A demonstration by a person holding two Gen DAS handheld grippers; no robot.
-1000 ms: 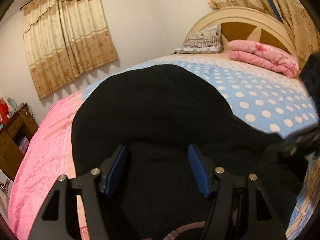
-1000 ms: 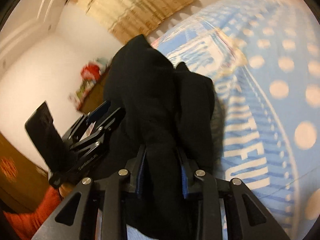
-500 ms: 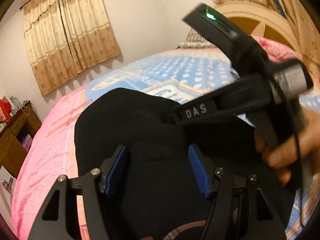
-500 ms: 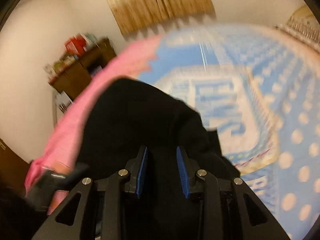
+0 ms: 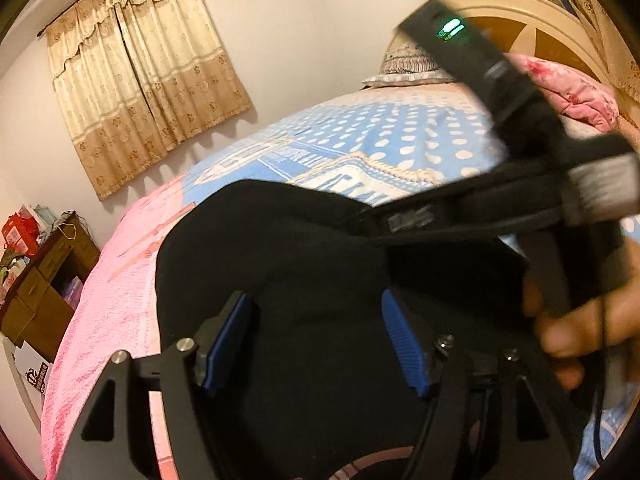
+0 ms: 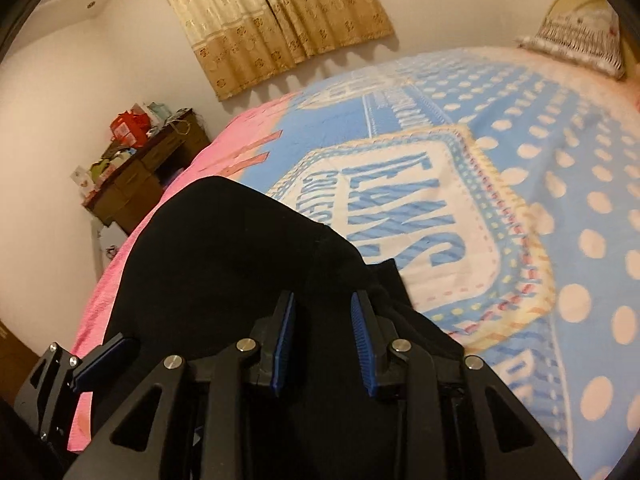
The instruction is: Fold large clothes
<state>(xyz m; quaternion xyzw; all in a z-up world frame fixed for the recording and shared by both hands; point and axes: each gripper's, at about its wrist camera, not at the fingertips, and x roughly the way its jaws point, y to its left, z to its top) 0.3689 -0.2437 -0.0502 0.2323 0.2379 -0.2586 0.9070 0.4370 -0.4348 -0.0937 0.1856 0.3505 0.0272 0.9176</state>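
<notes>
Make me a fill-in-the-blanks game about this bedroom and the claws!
1. The big soft garment lying on the bed is coloured ____.
2. The blue part of the bedspread is covered in white ____.
3. The pads on the right claw are coloured ____.
4. The cream patterned curtains hang on the ____.

Missing words: black; dots; blue; wall

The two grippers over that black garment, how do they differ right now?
The left gripper has its fingers spread wide, with the black garment lying loose between them. The right gripper has its fingers set much narrower, with dark cloth between them; whether it pinches the cloth is unclear. The left one sits toward the pink side of the bed cover, the right toward the blue dotted side. Both have blue pads and black frames.
</notes>
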